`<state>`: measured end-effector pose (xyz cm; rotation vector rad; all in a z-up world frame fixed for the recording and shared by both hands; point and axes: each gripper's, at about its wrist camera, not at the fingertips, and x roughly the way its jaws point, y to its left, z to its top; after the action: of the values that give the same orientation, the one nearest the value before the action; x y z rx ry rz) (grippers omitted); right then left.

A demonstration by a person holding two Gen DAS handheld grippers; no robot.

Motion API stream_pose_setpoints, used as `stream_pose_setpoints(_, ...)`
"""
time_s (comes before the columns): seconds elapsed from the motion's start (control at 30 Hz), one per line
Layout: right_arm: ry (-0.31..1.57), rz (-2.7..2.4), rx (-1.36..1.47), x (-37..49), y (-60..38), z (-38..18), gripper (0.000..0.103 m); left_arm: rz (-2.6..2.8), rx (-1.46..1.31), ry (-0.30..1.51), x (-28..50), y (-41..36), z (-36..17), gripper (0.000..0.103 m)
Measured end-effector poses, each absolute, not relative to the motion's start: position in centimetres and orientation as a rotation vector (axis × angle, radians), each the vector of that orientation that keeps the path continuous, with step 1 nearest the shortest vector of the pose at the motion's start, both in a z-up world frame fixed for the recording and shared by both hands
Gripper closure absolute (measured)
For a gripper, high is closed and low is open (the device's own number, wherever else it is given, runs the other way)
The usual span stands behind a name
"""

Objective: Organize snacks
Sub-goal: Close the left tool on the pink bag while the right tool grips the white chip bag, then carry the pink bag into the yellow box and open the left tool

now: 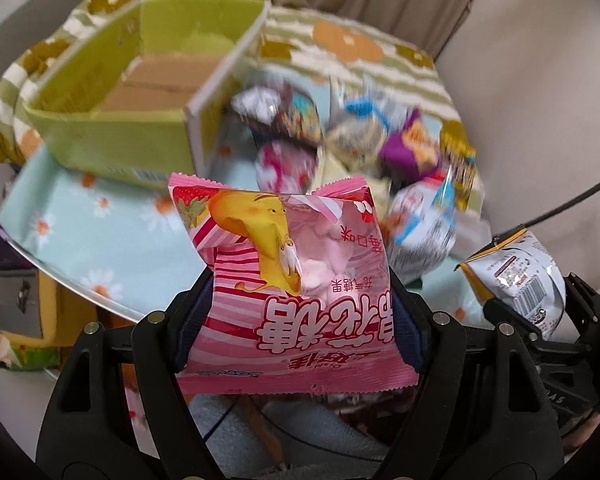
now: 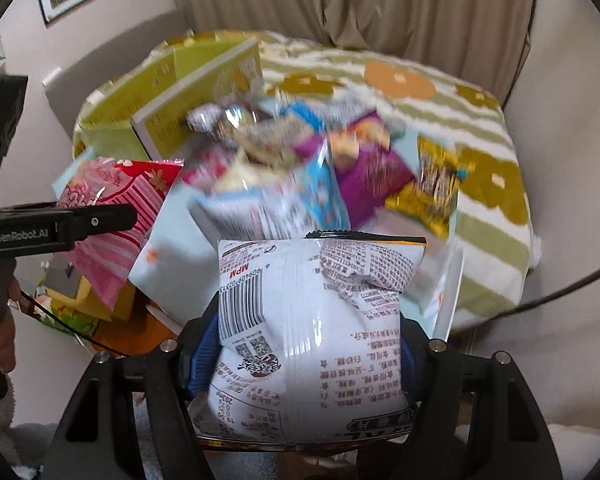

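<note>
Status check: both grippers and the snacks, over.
Left gripper shut on pink bag. Right gripper shut on white bag. Green box open, unobstructed; snack pile beside it.

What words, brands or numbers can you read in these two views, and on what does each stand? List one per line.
"GenRobot.AI": side of the left gripper.
"MPM": white snack bag, above its barcode.
Pink marshmallow bag: large Chinese characters, upside down, not read.
Green box and snack pile: print too blurred.

left wrist: looks steeply down along its jaws, close over the bench point(image 1: 112, 232) | right wrist: same downward tilt, from the right | shared: snack pile point(image 1: 364, 136) point(image 2: 300, 160), green box point(image 1: 140, 80) point(image 2: 172, 92)
</note>
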<state>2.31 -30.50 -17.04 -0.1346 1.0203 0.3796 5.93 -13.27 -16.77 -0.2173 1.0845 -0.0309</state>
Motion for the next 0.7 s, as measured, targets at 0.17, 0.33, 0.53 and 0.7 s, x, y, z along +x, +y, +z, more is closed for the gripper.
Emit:
stream_pose_setpoints(0.17,0.943,0.381,-0.143,3.4,-28.8,-13.1,0.035,-0.024,-0.226,0.996,6.6,-10.7,-12.9,0.028)
stream_pose_setpoints(0.33,0.854,0.355,-0.143,5.5,-25.7,-9.5,0.035,-0.033,-0.22,0.909,8.6,-7.0,-9.9,0.028)
stream_pose_setpoints(0.53,0.795,0.34,-0.116,10.1,-19.7,-6.6,0.035,-0.06,-0.219,0.876,13.7,-0.8,-7.4,0.028)
stream_pose_setpoints(0.7,0.798,0.328,-0.071,14.7,-14.5,-5.7,0.035,-0.094,-0.211,0.897,19.9,4.6,-6.9,0.028)
